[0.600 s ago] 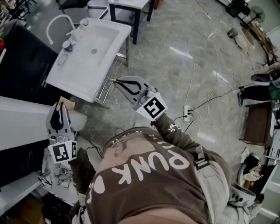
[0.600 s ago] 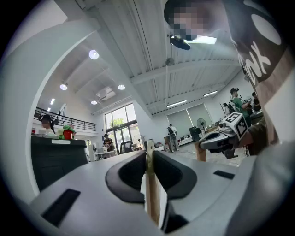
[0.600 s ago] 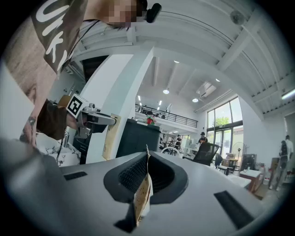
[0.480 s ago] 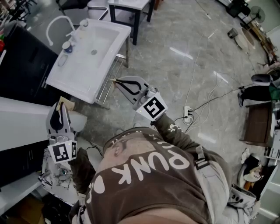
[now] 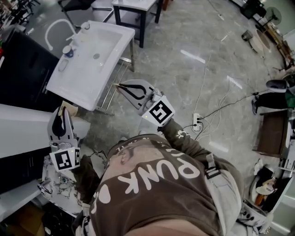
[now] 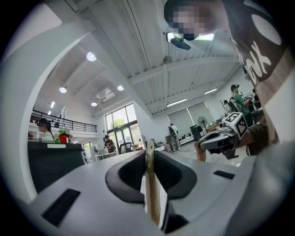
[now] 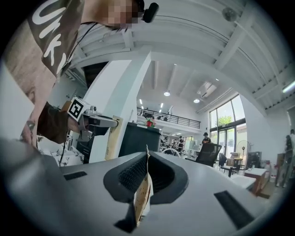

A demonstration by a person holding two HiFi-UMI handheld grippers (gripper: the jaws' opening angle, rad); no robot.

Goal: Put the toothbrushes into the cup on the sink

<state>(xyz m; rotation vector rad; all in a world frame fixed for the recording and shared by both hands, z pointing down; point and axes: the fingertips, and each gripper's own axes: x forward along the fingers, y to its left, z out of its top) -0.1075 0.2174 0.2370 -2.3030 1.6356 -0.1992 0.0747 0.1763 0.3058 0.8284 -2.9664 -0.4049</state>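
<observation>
The white sink (image 5: pixel 76 80) stands at the upper left of the head view, with a curved faucet (image 5: pixel 51 28) and a small cup (image 5: pixel 68 50) on its back rim. My left gripper (image 5: pixel 64 112) is below the sink's near corner, shut on a flat tan-packaged toothbrush (image 6: pixel 151 184) that sticks out past the tips (image 5: pixel 67 108). My right gripper (image 5: pixel 120 85) hovers beside the sink's right edge over the floor. It is shut on a second thin packaged toothbrush (image 7: pixel 142 193). Both grippers are apart from the cup.
A black cabinet (image 5: pixel 23 69) runs along the sink's left side and a white block (image 5: pixel 27 131) lies beside my left gripper. A wire rack (image 5: pixel 116 78) hangs under the sink. A dark table (image 5: pixel 138 11) stands behind it. Cables and a power strip (image 5: pixel 198 122) lie on the floor.
The sink sits slightly further left and higher in the head view, and my right gripper has shifted a little to the left. Both grips are unchanged.
</observation>
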